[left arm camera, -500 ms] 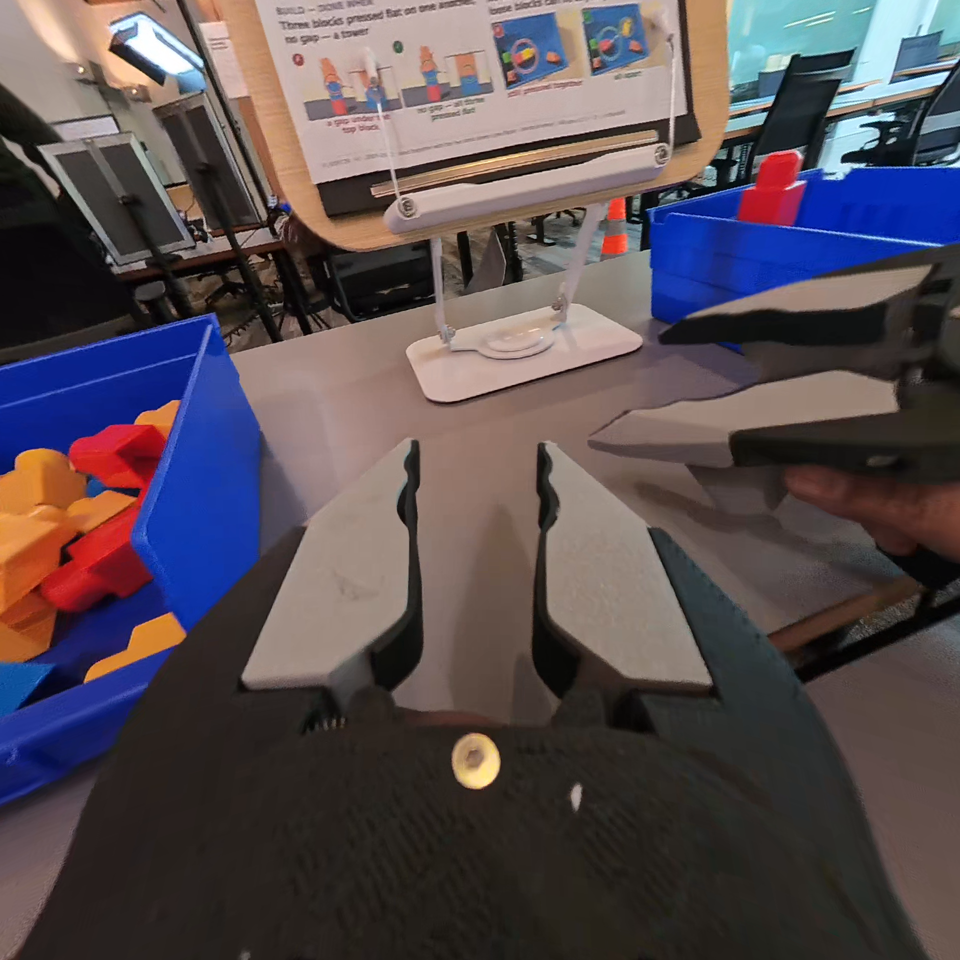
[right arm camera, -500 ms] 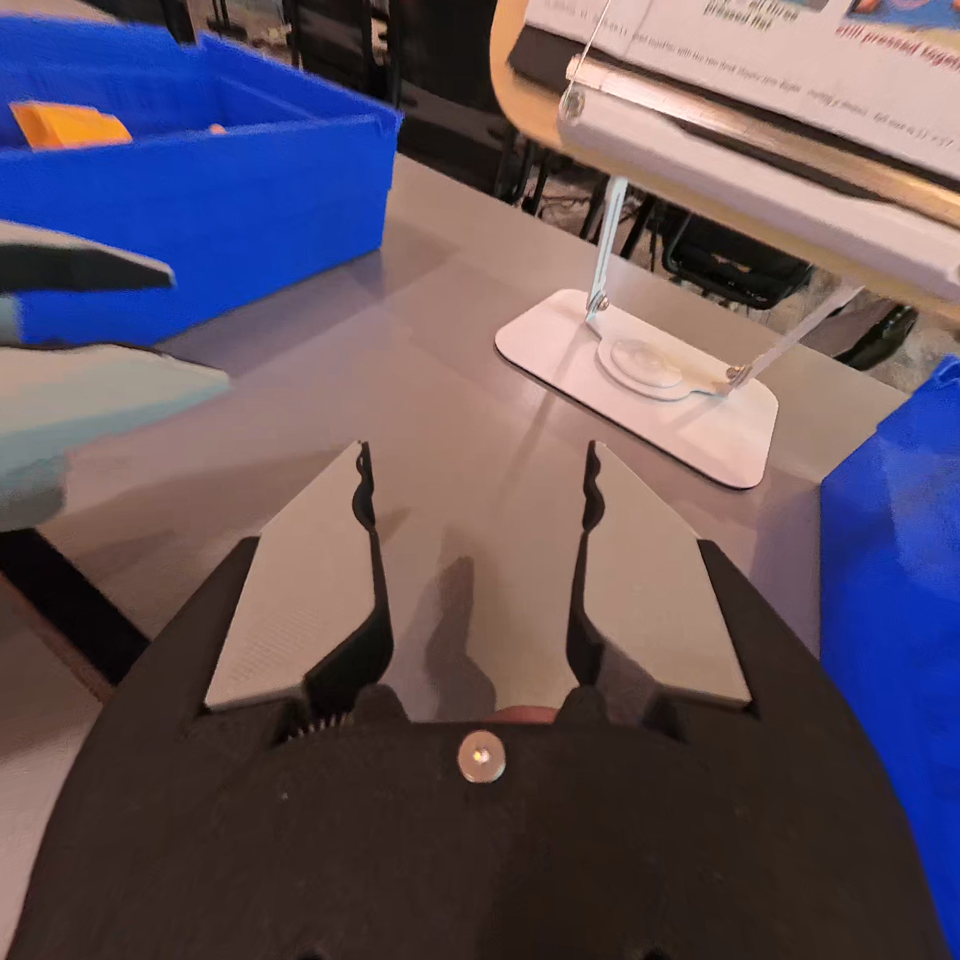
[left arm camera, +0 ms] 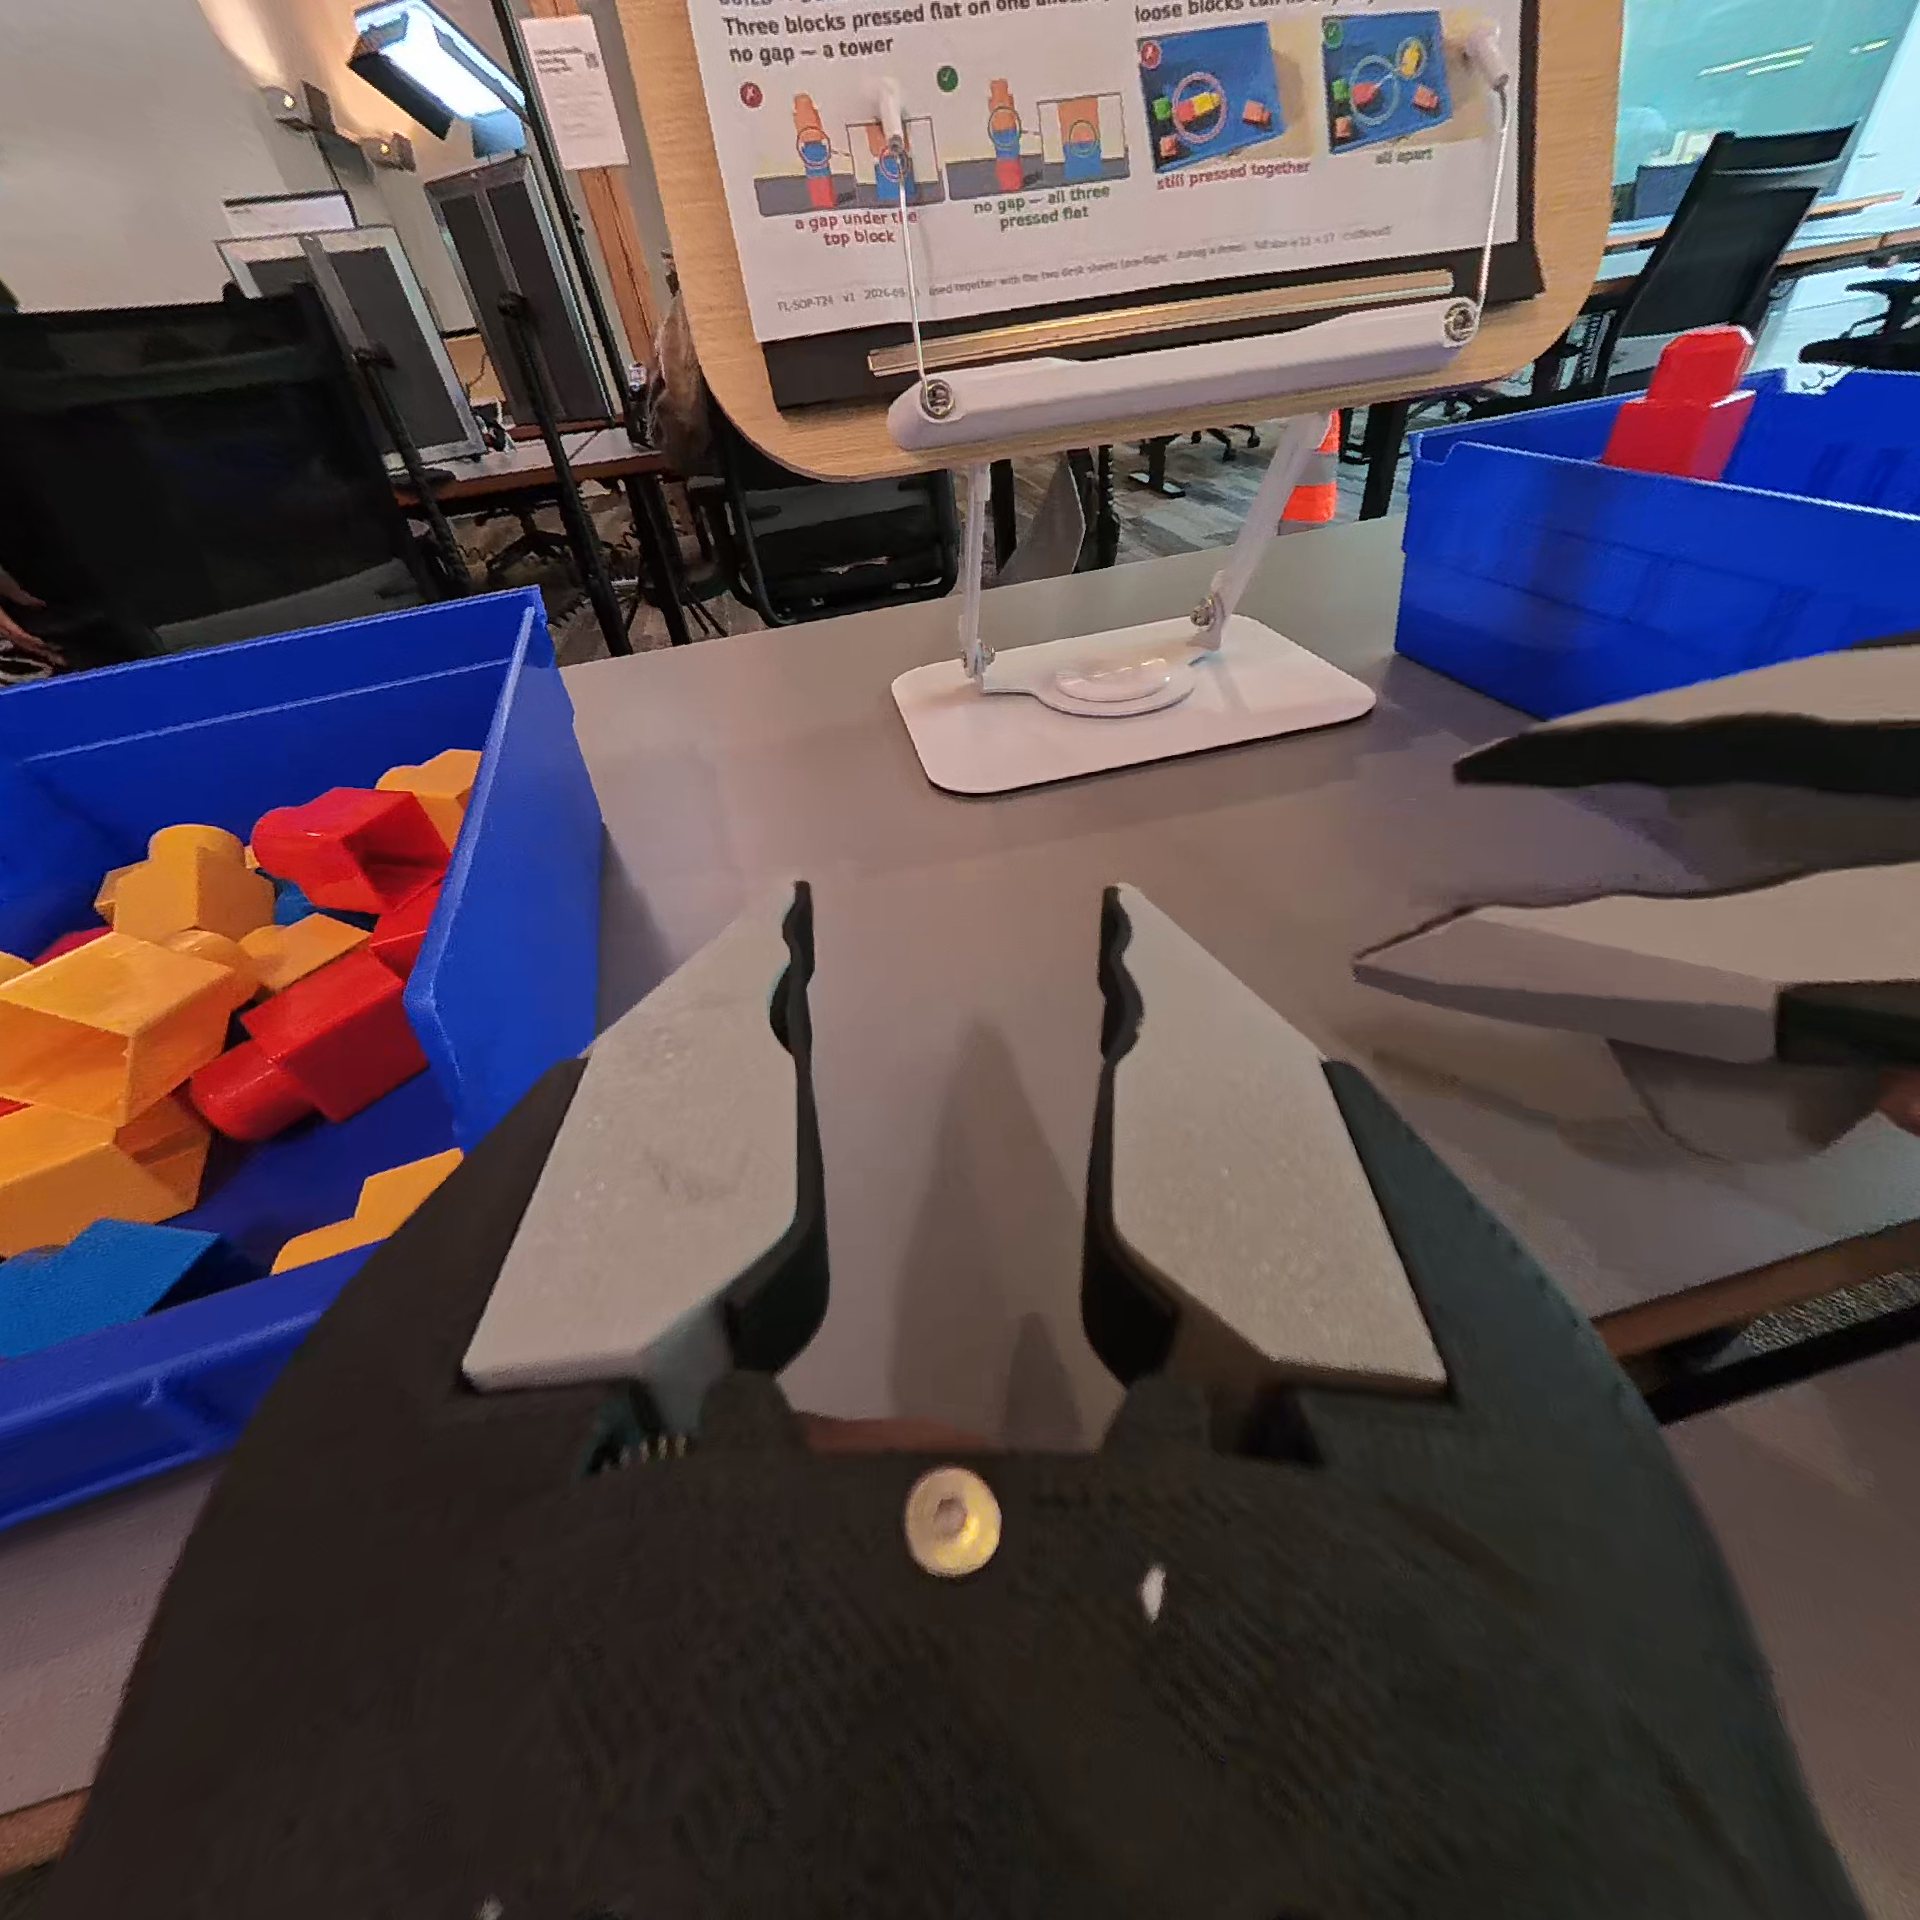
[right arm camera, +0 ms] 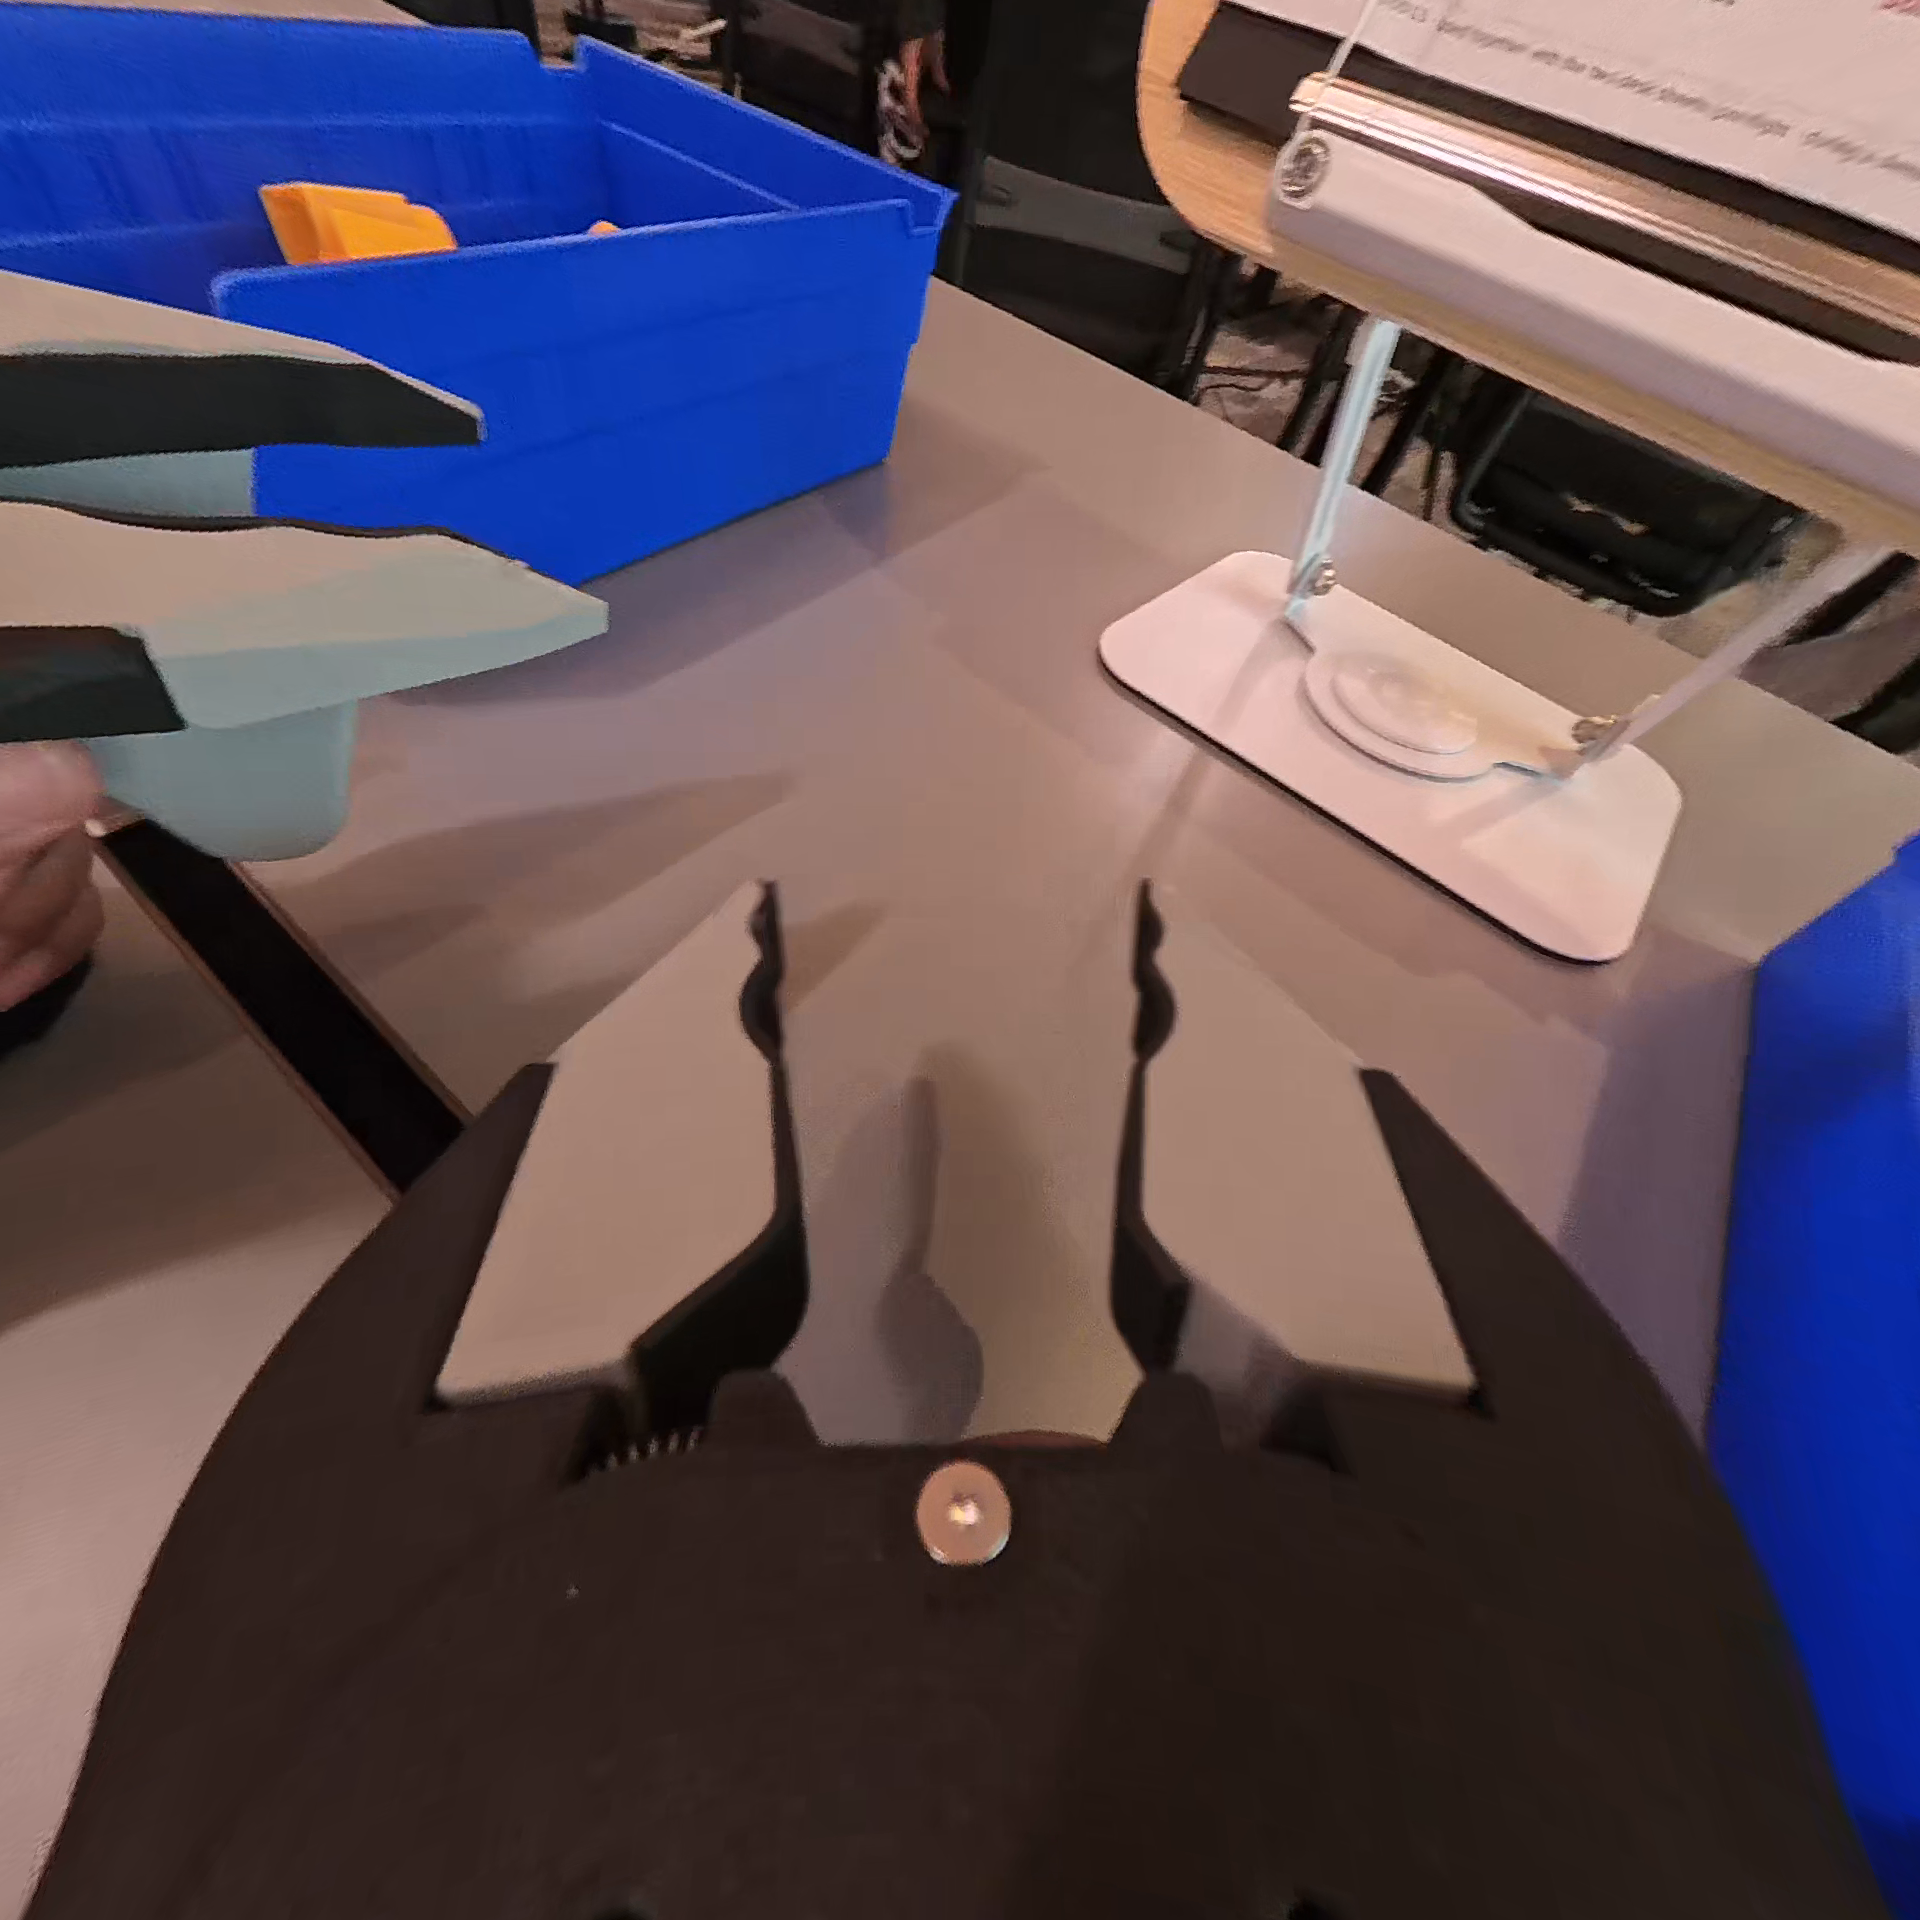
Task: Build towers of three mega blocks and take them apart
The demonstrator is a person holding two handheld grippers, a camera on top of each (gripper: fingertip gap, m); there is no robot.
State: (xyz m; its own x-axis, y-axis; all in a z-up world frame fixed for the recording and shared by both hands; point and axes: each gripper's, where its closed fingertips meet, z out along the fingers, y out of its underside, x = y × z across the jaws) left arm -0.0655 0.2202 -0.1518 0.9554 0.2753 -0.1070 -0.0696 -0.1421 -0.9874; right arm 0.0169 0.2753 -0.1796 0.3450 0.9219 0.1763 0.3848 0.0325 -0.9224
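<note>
Blue bin (left arm camera: 499,935) with loose mega blocks (left arm camera: 312,1039) sat left of left gripper (left arm camera: 951,904), just beside it; right gripper (right arm camera: 951,904) farther off. Both grippers parted, empty, over bare grey table (left arm camera: 987,831). Left arm nearer for pick.

Loose red, orange and blue mega blocks (left arm camera: 208,997) heaped in left-edge bin (left arm camera: 499,935); red block (left arm camera: 1683,405) upright in right-edge bin (left arm camera: 1621,582).

The grey table (left arm camera: 790,748) carries two blue bins (left arm camera: 499,935) (left arm camera: 1621,582) and a white stand base (left arm camera: 1132,717).
</note>
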